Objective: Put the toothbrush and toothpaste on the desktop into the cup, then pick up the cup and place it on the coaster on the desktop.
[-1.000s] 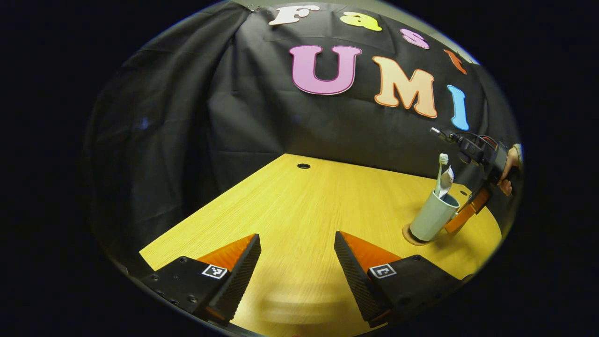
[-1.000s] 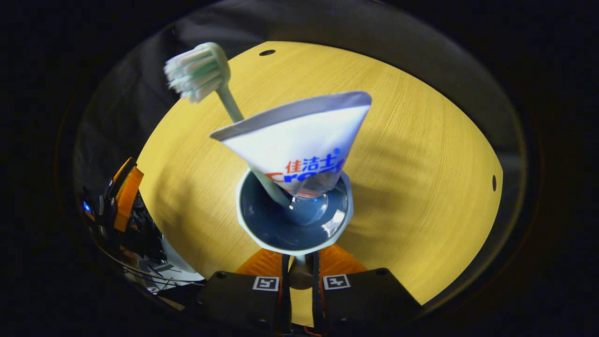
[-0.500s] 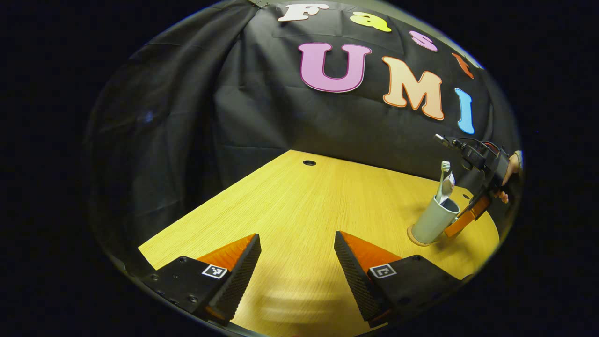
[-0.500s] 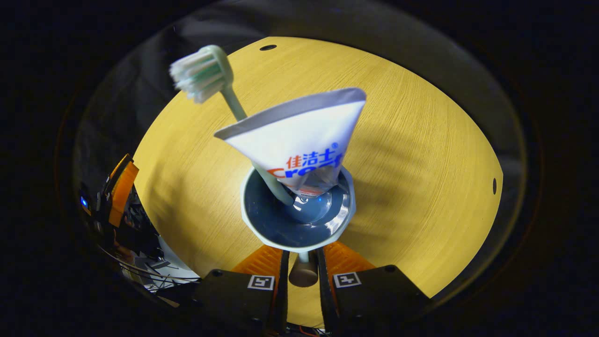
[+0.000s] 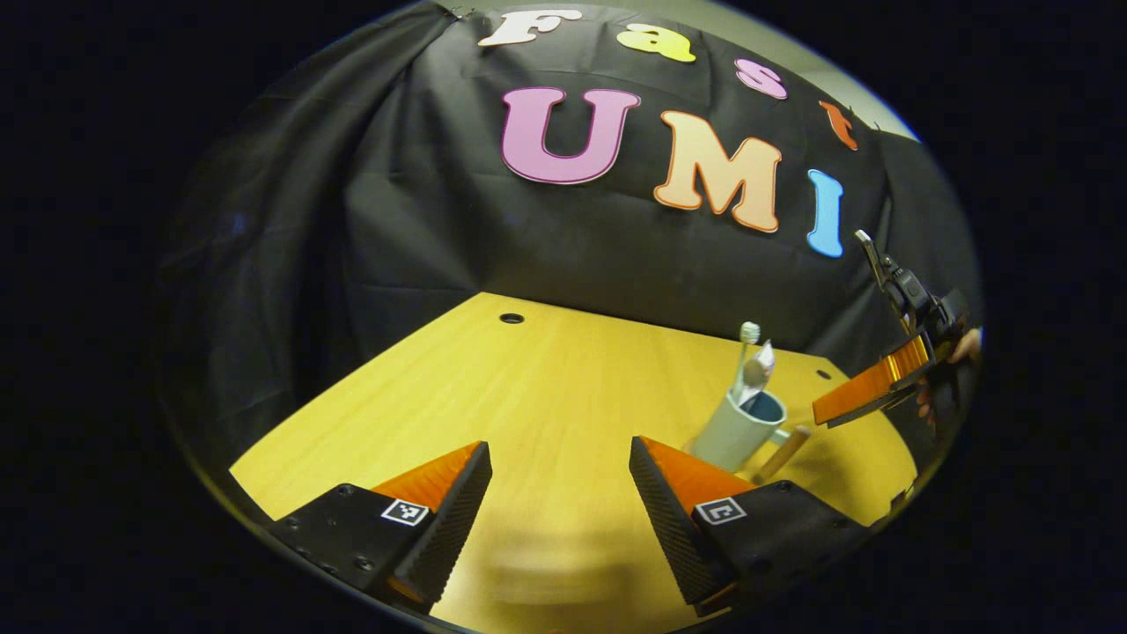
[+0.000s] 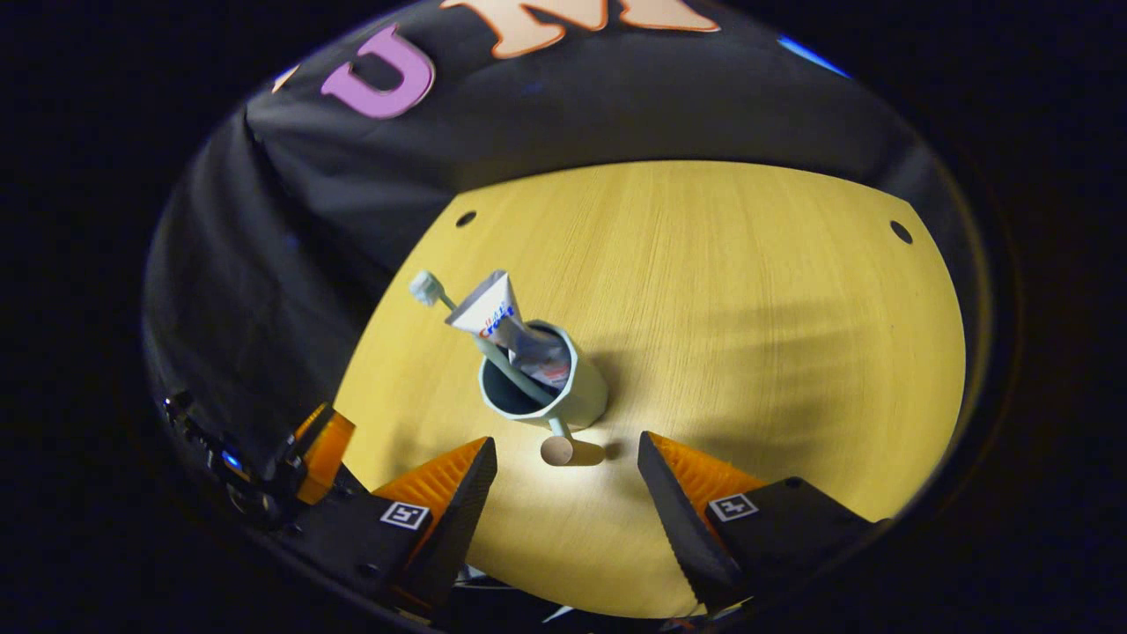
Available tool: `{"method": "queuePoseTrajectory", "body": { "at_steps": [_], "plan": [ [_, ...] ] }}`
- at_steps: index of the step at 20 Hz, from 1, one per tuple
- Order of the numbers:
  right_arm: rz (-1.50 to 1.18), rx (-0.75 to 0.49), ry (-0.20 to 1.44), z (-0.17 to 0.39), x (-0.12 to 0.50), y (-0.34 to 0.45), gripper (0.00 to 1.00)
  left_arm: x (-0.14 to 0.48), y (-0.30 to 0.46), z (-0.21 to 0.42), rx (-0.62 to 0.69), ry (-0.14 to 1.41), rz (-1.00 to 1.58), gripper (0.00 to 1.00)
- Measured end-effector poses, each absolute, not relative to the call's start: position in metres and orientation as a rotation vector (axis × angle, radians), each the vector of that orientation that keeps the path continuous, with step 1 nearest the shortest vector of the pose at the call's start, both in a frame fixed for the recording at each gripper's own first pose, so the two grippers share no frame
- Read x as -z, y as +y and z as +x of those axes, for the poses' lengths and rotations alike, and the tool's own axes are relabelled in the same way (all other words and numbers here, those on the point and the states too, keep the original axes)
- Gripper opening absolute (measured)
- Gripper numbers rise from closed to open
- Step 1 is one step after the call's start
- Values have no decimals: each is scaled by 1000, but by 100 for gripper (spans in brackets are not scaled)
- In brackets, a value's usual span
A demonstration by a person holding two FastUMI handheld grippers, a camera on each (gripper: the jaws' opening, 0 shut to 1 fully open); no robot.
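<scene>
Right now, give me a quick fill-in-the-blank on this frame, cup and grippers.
1. The toothbrush and toothpaste tube stand inside the pale green ____.
2. The right gripper has its jaws ____, clear of the wooden handle.
3. The left gripper holds ____ between its jaws.
4. Everything sits on a yellow wooden ____.

Missing: cup; open; nothing; desktop

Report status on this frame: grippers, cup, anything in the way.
Both grippers open: left gripper low over the desktop, right gripper clear of the cup. Toothbrush and toothpaste stand inside. Coaster hidden. No obstruction seen.
</scene>
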State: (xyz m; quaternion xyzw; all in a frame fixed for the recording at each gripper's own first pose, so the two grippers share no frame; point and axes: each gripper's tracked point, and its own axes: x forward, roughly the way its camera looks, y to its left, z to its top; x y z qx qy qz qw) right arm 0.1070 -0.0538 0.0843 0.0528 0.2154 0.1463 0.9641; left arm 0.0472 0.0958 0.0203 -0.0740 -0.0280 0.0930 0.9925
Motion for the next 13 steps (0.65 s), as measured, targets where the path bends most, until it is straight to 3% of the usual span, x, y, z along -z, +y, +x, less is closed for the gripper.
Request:
{"method": "queuePoseTrajectory", "body": {
  "at_steps": [3, 4, 6, 13],
  "plan": [
    [231, -202, 150, 80, -132, -101, 99, -42, 53, 57, -115, -59, -154, 94],
    [251, -176, 60, 67, -144, -117, 94, -46, 42, 60, -98, -55, -144, 93],
    [283, -159, -5, 47, -147, -132, 98, -57, 20, 66, -60, -44, -97, 93],
    [277, -28, -113, 4, -109, -177, 99, -54, -45, 65, 59, 40, 2, 93]
  ]
}}
